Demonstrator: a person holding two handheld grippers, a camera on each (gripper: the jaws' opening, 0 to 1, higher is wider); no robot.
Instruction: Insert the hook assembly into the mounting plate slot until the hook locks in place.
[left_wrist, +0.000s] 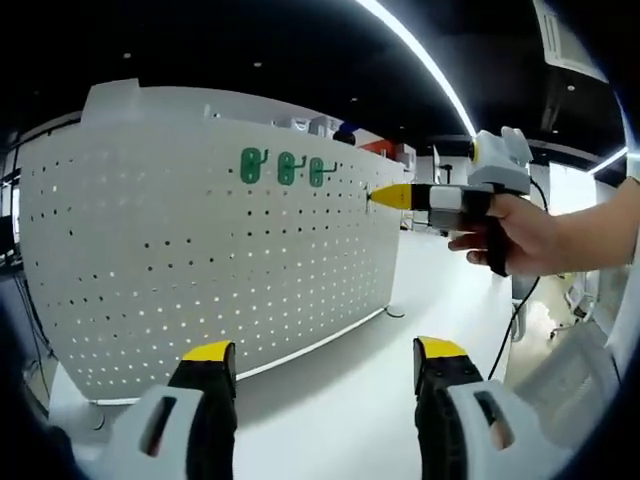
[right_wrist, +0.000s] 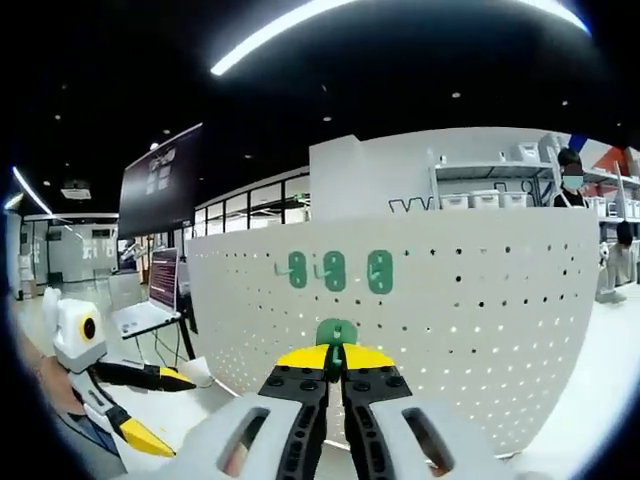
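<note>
A white pegboard mounting plate stands upright on the table. Three green hooks hang in a row near its top, also seen as green hooks in the right gripper view. My right gripper is shut on a fourth green hook, held just below that row and close to the pegboard. In the left gripper view the right gripper, held by a hand, points at the board just right of the row. My left gripper is open and holds nothing, low in front of the board.
The white tabletop runs in front of the board. The left gripper shows at the lower left of the right gripper view, near a laptop and a dark screen. Shelves with bins stand behind the board.
</note>
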